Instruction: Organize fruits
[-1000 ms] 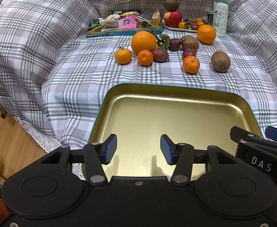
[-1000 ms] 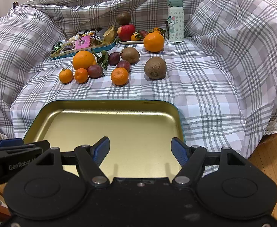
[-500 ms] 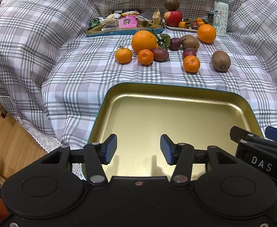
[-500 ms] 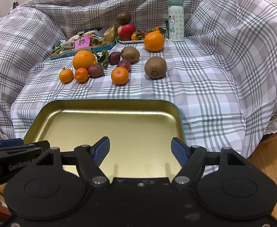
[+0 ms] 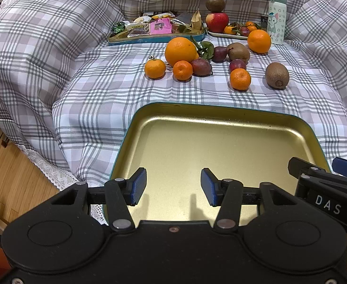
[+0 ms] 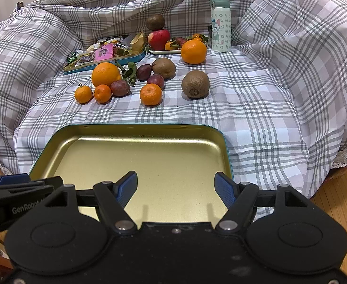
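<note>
Both views are pretty bright, warm indoor light coming from overhead. The gold tray (image 5: 220,146) catches a soft glare band along its far inner wall, same in the right view (image 6: 149,142). The gripper fingers (image 5: 139,187) throw thin short shadows straight down onto the tray floor, and the fruit shadows on the plaid cloth (image 5: 102,90) are small and soft. Everything's sharp, no motion blur. Heavy fisheye though: the cloth's stripes bow hard near the edges and the corners go dark. The orange (image 6: 105,73) has a mild highlight on top.
</note>
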Tool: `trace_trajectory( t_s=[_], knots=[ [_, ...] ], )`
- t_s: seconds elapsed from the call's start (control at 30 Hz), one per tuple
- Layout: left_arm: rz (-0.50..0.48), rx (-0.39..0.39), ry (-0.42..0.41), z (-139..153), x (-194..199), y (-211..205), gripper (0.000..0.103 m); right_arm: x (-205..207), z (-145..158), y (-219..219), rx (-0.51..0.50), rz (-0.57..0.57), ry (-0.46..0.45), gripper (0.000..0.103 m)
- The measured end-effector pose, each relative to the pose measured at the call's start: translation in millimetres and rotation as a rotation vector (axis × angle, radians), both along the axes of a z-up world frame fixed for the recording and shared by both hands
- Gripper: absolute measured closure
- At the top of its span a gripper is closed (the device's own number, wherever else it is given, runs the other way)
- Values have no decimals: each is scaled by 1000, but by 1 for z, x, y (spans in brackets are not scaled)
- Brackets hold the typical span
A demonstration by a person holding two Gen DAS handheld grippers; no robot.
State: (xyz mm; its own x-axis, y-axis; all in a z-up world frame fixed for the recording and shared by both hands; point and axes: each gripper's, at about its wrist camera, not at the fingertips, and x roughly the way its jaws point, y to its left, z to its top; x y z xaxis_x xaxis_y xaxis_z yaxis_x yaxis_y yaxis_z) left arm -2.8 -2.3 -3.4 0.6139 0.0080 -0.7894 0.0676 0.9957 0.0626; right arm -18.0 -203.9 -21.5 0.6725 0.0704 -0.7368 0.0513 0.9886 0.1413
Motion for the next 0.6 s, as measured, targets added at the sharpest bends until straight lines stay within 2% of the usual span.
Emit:
trace_trajectory(
  t_s=[0.6],
  knots=[
    [-2,-11,2,-2,-1,2,46,0,0,0,0,0,0,28]
  ],
)
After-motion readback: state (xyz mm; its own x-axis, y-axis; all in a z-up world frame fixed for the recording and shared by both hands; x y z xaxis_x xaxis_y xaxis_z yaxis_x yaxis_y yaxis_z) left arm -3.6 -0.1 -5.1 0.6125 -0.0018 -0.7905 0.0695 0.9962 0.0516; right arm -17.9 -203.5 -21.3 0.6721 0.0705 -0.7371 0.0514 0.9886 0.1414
